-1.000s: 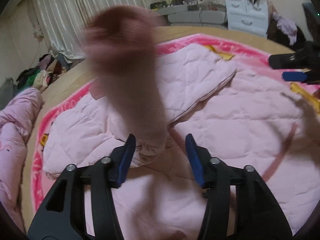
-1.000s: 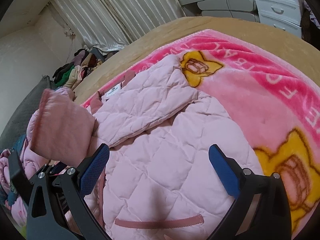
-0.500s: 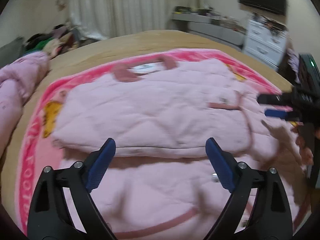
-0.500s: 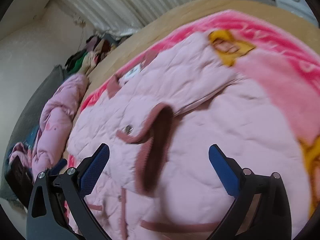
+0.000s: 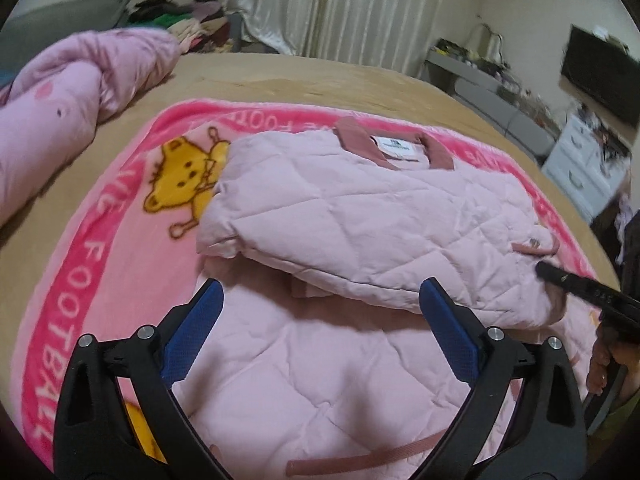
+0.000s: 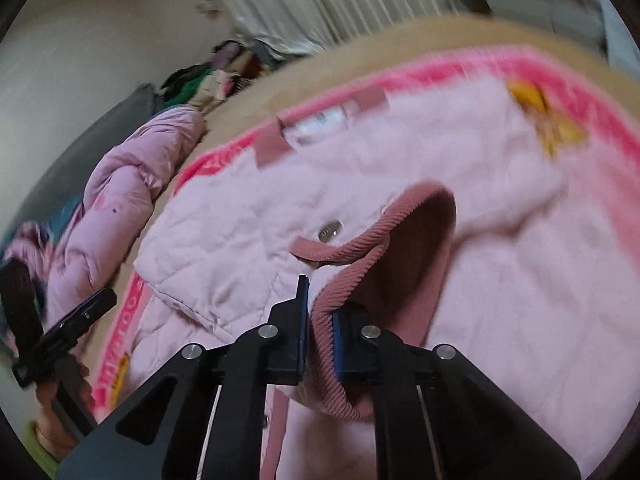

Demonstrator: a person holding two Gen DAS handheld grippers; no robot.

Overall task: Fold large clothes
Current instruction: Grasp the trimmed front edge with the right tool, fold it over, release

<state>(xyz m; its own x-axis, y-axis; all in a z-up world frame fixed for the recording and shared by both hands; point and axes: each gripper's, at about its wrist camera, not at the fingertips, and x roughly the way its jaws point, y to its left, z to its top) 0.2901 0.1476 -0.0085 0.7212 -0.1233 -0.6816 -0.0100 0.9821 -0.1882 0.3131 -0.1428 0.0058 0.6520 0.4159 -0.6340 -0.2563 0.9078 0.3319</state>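
A pale pink quilted jacket lies on a pink bear blanket, one sleeve folded across its body. My left gripper hovers over the jacket's lower half. Its jaws are opening and stand wide, with no cloth pinched between the blue pads. My right gripper is shut on the sleeve's dusty-rose ribbed cuff, beside a metal snap. In the left wrist view, the right gripper reaches the folded sleeve's end from the right. The left gripper shows at the left edge of the right wrist view.
A rolled pink duvet lies along the bed's left side, with a pile of clothes behind it. Curtains hang at the back. A white drawer unit and a dark screen stand at the right. Tan mattress surrounds the blanket.
The left gripper let go of the sleeve, which now lies folded across the jacket, and its jaws widened. The right gripper moved to the cuff and shut on it.
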